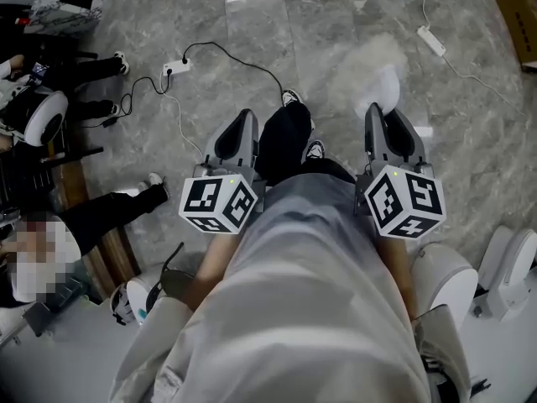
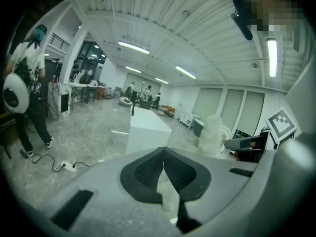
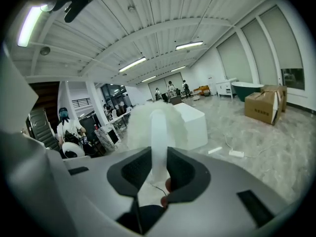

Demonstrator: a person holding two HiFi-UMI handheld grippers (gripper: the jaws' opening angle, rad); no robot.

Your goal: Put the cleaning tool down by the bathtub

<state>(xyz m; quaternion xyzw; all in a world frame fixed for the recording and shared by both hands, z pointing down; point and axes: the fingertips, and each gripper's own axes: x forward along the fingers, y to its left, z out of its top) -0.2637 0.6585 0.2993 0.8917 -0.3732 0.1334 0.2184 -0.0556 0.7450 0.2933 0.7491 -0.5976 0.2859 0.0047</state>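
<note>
The cleaning tool is a white duster [image 1: 377, 70] with a fluffy head and a flat white handle [image 3: 158, 132]. My right gripper [image 3: 159, 154] is shut on that handle, and the fluffy head [image 3: 136, 125] stands up past the jaws. In the head view the right gripper [image 1: 382, 114] holds the duster out over the marble floor. My left gripper [image 1: 239, 122] is level with it on the left. The left gripper [image 2: 163, 152] is shut with nothing in it; its view shows the duster [image 2: 215, 132] off to the right. A dark bathtub [image 3: 249, 89] stands far off by the windows.
A white block [image 3: 197, 122] stands ahead on the floor, also in the left gripper view [image 2: 145, 127]. Power strips with cables lie on the floor [image 1: 176, 68] [image 1: 432, 40]. Cardboard boxes [image 3: 266, 105] sit near the tub. People and desks are at the left [image 2: 27, 83].
</note>
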